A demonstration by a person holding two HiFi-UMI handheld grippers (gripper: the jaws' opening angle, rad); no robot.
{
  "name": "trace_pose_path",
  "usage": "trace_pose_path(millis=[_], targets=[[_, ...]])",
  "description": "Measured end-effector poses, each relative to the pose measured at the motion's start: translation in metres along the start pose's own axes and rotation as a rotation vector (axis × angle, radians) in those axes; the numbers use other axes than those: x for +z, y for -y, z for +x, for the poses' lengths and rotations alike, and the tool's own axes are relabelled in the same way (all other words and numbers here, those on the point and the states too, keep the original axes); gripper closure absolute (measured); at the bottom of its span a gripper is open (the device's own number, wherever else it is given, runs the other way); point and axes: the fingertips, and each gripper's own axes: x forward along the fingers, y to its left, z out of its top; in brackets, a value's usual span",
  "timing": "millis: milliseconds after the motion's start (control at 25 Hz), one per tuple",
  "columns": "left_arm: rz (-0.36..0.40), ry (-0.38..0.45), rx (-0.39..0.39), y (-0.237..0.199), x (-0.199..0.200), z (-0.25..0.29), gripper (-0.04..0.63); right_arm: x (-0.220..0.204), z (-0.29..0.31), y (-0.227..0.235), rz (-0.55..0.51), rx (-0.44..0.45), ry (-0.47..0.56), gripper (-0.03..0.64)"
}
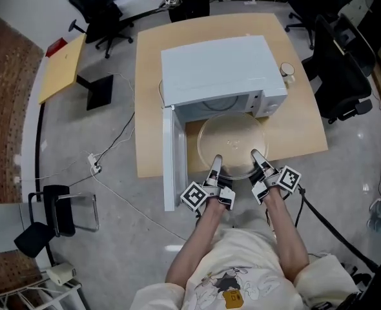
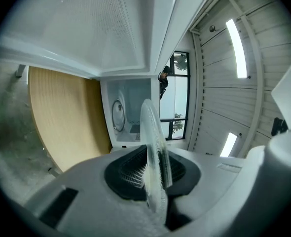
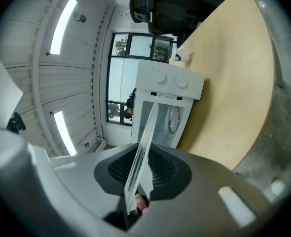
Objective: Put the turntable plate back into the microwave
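A clear glass turntable plate [image 1: 232,144] hangs level just in front of the white microwave [image 1: 219,75], whose door [image 1: 171,154] stands open to the left. My left gripper [image 1: 216,165] is shut on the plate's near left rim. My right gripper [image 1: 257,158] is shut on its near right rim. In the left gripper view the plate [image 2: 154,152] shows edge-on between the black pads, with the microwave's cavity [image 2: 128,112] straight ahead. The right gripper view has the plate [image 3: 141,152] edge-on too, pointing at the microwave's open front [image 3: 166,117] below its two knobs.
The microwave sits on a light wooden table [image 1: 300,115] with a small white cup [image 1: 287,70] to its right. Office chairs [image 1: 336,63] stand at the right and at the back. A power strip and cables [image 1: 95,166] lie on the grey floor at the left.
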Motion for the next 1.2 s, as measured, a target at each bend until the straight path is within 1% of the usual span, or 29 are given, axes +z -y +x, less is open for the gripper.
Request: trace_pose_path(millis=[40,80,240,440,640,760,840,920,1000,1200], targets=[[-0.023,-0.001,-0.001,0.002,0.002,0.003,0.557,0.000,0.003,0.002,-0.002,-0.007,0.000,0.555],[-0.030,-0.002,0.000,0.002,0.005,0.007,0.558,0.002,0.008,0.004,-0.003,-0.012,-0.002,0.555],[-0.035,0.008,0.004,-0.002,0.012,0.027,0.560,0.016,0.027,0.008,0.002,-0.002,-0.027,0.555],[-0.031,0.067,0.034,-0.017,0.022,0.048,0.559,0.031,0.052,0.020,0.009,-0.004,-0.108,0.554],[-0.016,0.122,0.044,-0.039,0.051,0.063,0.557,0.034,0.089,0.038,-0.020,-0.005,-0.198,0.554],[0.002,0.132,0.050,-0.052,0.073,0.077,0.557,0.037,0.114,0.054,-0.050,-0.018,-0.227,0.551],[0.013,0.131,0.047,-0.056,0.087,0.092,0.555,0.040,0.133,0.061,-0.063,-0.012,-0.232,0.548],[0.019,0.134,0.045,-0.063,0.098,0.106,0.556,0.046,0.146,0.073,-0.047,-0.042,-0.224,0.548],[0.003,0.136,0.047,-0.069,0.104,0.119,0.557,0.052,0.156,0.085,-0.022,-0.072,-0.207,0.549],[-0.019,0.136,0.113,-0.090,0.117,0.137,0.557,0.056,0.174,0.101,-0.017,-0.124,-0.187,0.549]])
